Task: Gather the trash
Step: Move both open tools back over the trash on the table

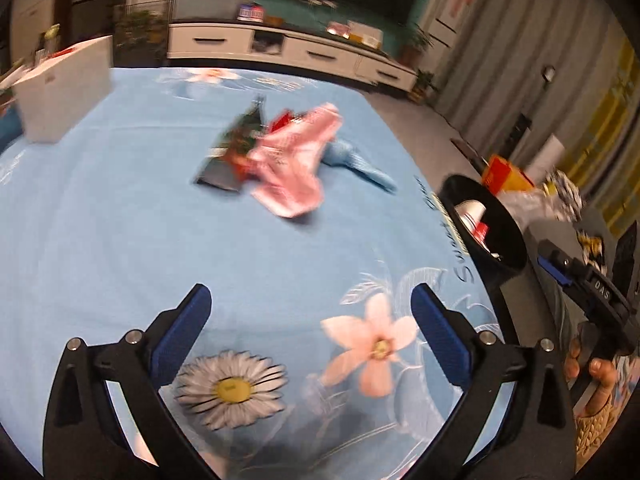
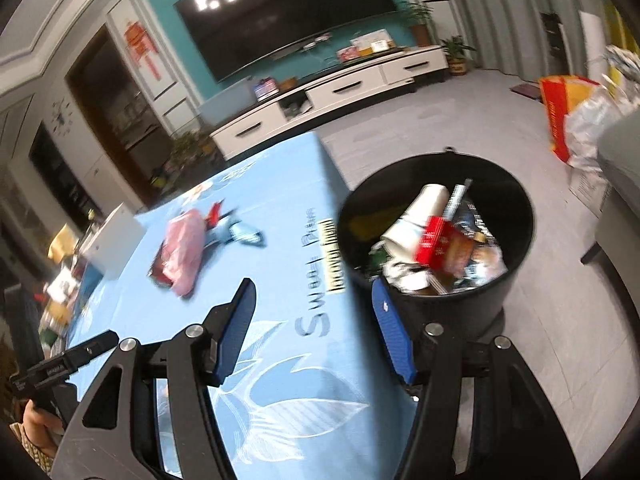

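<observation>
A blurred heap of trash lies on the blue flowered tablecloth (image 1: 100, 220): a pink wrapper (image 1: 292, 164), a dark packet (image 1: 234, 152) and a blue wrapper (image 1: 360, 164). My left gripper (image 1: 311, 296) hovers over the cloth well short of the heap, jaws wide open and empty. A black bin (image 2: 448, 304) stands on the floor by the table's edge, holding a white paper cup (image 2: 416, 216), a red box (image 2: 436, 244) and other scraps. My right gripper (image 2: 313, 286) hangs over the table's edge beside the bin, open with nothing between its blue pads. The pink wrapper (image 2: 184, 252) shows far left there.
A white box (image 1: 64, 92) stands at the table's far left corner. Beyond the table runs a white TV cabinet (image 2: 340, 92) under a large screen. Red and yellow bags (image 2: 560, 116) and a grey seat (image 2: 624, 208) sit on the floor right of the bin.
</observation>
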Available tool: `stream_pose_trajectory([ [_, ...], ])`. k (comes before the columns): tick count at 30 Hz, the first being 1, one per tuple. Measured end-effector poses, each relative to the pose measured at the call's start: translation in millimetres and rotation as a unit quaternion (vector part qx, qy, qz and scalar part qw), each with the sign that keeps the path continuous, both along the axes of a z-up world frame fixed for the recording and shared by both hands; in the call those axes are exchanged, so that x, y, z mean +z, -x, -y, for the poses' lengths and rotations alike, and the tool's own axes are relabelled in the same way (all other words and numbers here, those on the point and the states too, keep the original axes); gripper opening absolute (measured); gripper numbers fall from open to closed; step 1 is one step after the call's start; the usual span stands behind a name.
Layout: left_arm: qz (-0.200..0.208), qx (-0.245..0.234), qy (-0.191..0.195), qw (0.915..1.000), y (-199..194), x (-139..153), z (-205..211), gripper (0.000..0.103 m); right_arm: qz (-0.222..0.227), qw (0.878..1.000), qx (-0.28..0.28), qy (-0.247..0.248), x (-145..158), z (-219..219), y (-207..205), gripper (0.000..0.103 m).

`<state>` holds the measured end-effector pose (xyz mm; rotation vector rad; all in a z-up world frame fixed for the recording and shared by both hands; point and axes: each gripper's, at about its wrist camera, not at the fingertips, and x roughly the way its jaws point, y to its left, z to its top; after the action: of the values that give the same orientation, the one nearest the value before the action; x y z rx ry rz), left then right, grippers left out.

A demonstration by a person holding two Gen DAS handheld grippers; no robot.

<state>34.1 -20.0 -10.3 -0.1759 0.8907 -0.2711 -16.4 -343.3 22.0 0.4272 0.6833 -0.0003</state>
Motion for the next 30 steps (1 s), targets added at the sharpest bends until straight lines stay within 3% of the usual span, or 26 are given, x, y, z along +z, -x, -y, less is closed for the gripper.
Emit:
stream_pose_trajectory([
  [16, -0.006, 0.069, 0.034, 0.997, 28, -11, -80, 0.1, -0.052, 0.99, 0.13, 0.028, -14, -120, -45, 0.066],
  [30, -0.007, 0.089, 0.046, 0.9949, 0, -29, -106, 0.1, -0.08, 0.985, 0.151, 0.019, -33, -151, -97, 0.07],
])
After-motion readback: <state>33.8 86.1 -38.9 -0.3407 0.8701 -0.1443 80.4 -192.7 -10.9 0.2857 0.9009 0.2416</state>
